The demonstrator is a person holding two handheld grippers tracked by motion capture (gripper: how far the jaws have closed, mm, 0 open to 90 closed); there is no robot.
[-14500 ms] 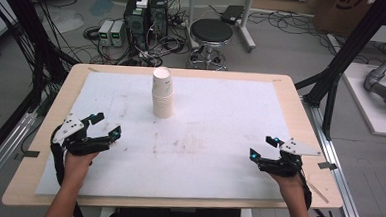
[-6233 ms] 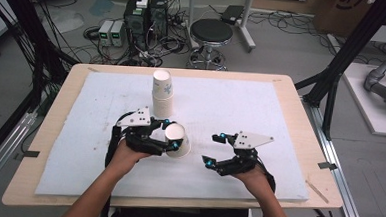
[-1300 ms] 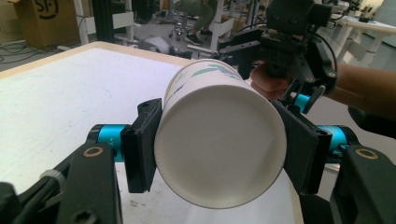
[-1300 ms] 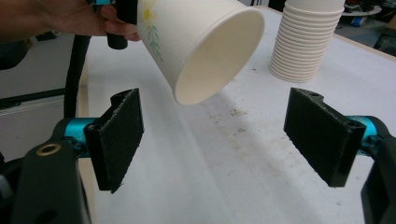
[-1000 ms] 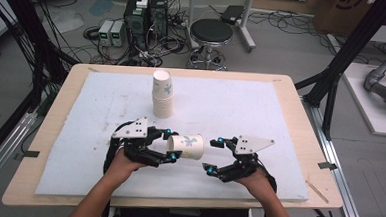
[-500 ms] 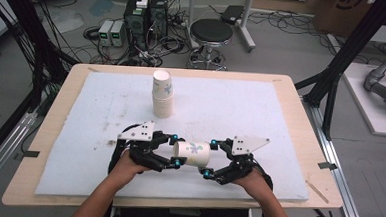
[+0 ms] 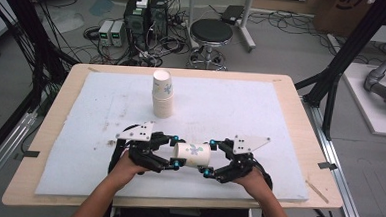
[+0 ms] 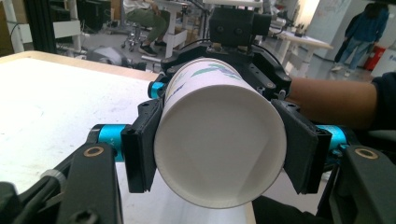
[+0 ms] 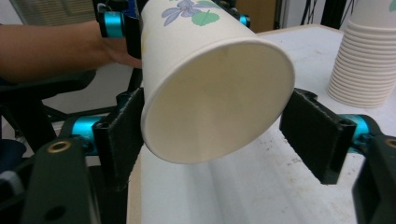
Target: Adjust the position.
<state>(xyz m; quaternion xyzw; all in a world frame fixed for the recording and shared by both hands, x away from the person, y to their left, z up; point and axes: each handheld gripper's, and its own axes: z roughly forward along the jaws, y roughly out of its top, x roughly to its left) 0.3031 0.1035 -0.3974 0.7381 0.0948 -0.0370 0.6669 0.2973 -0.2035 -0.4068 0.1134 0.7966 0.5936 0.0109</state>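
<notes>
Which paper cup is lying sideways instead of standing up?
The single paper cup held between the two grippers near the person lies sideways, off the table. The other cups sit upright in the stack farther back on the white mat.

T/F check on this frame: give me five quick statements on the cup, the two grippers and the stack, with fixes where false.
1. The left gripper is shut on the paper cup. True.
2. The cup is held upright. False: it lies on its side, held level above the white mat.
3. The right gripper clamps the cup with both pads. False: the pad on the right of the right gripper view stands clear of the rim, so its jaws are open around the cup.
4. A stack of cups stands upright farther back on the mat. True.
5. The held cup touches the stack. False: they are well apart.
</notes>
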